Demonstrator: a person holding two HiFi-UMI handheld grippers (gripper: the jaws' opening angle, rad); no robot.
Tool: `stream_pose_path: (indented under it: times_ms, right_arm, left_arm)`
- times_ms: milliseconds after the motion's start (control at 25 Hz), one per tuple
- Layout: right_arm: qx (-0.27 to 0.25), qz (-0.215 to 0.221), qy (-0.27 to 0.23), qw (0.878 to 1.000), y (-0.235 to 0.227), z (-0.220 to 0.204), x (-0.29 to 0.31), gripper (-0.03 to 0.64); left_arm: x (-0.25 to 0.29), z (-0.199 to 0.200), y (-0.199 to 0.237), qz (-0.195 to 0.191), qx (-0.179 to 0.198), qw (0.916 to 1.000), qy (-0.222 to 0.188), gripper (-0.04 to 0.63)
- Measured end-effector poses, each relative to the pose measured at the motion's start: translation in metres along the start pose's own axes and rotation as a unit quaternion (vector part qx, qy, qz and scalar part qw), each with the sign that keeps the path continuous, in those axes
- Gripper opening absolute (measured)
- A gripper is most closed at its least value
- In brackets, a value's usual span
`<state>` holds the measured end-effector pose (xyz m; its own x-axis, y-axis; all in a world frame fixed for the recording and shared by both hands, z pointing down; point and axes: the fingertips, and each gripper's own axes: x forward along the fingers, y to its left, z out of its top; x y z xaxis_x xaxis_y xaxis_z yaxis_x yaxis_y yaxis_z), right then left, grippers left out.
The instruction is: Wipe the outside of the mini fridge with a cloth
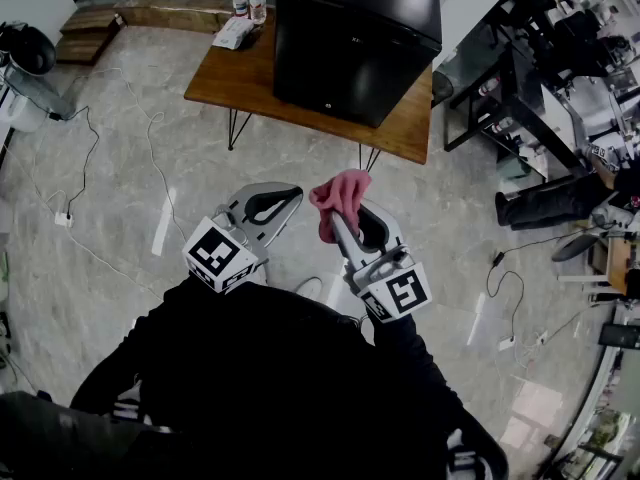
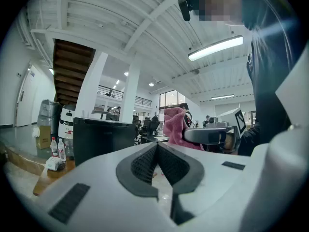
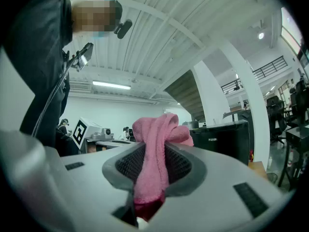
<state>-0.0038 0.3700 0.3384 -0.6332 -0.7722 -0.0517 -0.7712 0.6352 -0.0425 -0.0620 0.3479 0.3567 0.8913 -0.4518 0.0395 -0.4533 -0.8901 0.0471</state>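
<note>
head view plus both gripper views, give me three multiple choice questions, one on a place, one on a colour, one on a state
1. Where does the mini fridge stand?
A. on the floor
B. on the wooden table
C. on a wall shelf

2. What colour is the cloth?
A. blue
B. white
C. pink

3. How are the left tongs?
A. shut, with nothing between them
B. wide open around the cloth
C. shut on a bottle

Answers:
1 B: the head view shows the black fridge sitting on the table top.
2 C: the cloth is pink in all three views.
3 A: the left gripper view shows its jaws meeting with nothing between them. The cloth is clamped in the right tongs.
</note>
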Motion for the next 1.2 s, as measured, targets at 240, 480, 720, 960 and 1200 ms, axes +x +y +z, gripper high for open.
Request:
stream_pose_path:
  times_ms: [240,480,720,960,1200]
  right_arm:
    - [0.016,-0.011,0.012,1.0,0.007,-0.007,0.011,0.115]
    - [0.015,-0.013,0.015,1.0,0.006,-0.014,0.029,0.115]
    - [0.016,-0.005,0.015,1.0,0.014,-0.017,0.055,0.123]
    - [-0.006,-0.026,0.018,0.999,0.014,-0.019,0.09,0.124]
    - [-0.05,-0.03,0.022,0.998,-0.009,-0.018,0.126,0.124]
  left_arm:
    - [-0.012,0.001,0.014,0.009,-0.011,0.9999,0.006,0.006]
    - [-0.014,-0.001,0.029,0.0,-0.016,0.9999,0.003,0.006]
    - [-0.025,-0.002,0.056,-0.004,-0.027,0.9996,-0.003,0.006]
    - [-0.036,-0.001,0.097,-0.005,-0.027,0.9995,-0.017,0.006]
    - [-0.024,0.003,0.135,0.004,-0.03,0.9994,-0.018,0.006]
